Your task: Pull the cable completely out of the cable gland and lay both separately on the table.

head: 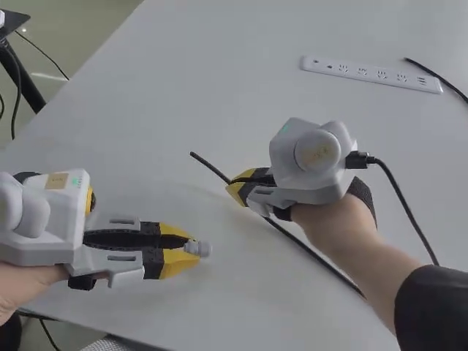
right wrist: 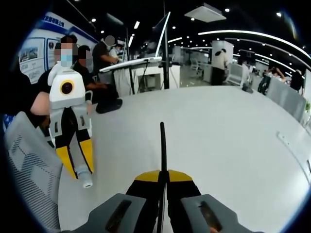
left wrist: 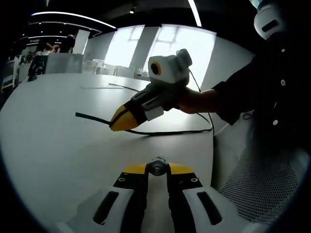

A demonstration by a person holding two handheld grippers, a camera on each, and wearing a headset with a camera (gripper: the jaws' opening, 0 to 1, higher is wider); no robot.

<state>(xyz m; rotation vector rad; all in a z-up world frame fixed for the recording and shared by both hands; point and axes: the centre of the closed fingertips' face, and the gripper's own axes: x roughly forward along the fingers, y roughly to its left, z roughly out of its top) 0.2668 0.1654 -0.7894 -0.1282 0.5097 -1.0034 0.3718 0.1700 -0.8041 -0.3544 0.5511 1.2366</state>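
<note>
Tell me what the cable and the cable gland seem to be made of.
The cable: matte black, thin jacket lying in a loose curve, so likely flexible rubber or PVC. The cable gland: pale grey-white with a soft sheen, probably moulded plastic such as nylon; painted metal can't be ruled out.

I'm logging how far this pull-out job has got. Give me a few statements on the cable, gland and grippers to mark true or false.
1. The cable is out of the cable gland. True.
2. The left gripper is open. False: it is shut on the cable gland.
3. The right gripper clamps the cable. True.
4. The power strip lies between the grippers. False: it lies farther off on the table, beyond the right gripper.
</note>
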